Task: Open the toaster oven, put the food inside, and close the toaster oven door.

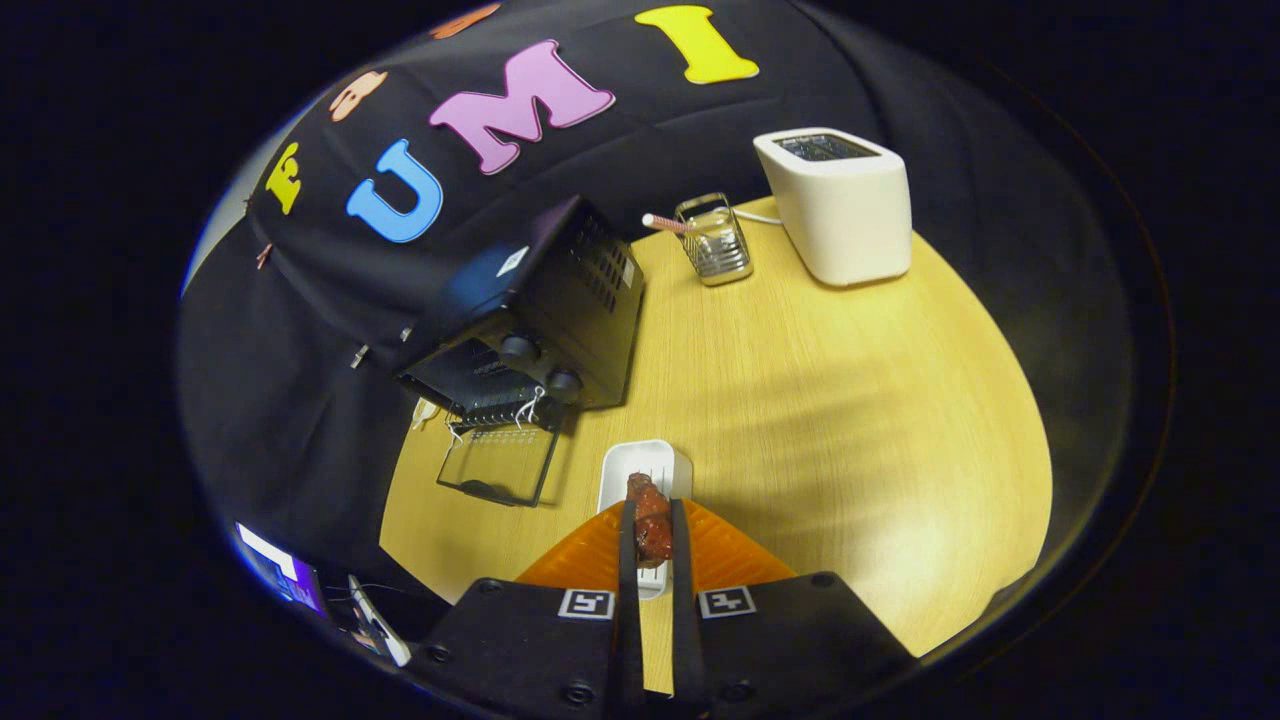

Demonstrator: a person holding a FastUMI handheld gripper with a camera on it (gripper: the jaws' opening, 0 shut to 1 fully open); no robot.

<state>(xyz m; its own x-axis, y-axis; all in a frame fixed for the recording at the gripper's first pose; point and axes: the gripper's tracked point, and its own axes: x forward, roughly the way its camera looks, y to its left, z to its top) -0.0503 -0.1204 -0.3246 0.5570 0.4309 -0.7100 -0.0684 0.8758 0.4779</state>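
the food (651,522) was held between the narrowed fingers of the gripper (652,510), pressed from both sides, above the white tray (645,462); the toaster oven (530,320) was seen beyond, door (500,465) lowered open.

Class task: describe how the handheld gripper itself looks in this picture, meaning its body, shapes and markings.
The gripper has a broad black body with visible screws and two square black-and-white markers on its front. Ribbed orange wedge panels flank two long, thin, parallel fingers.
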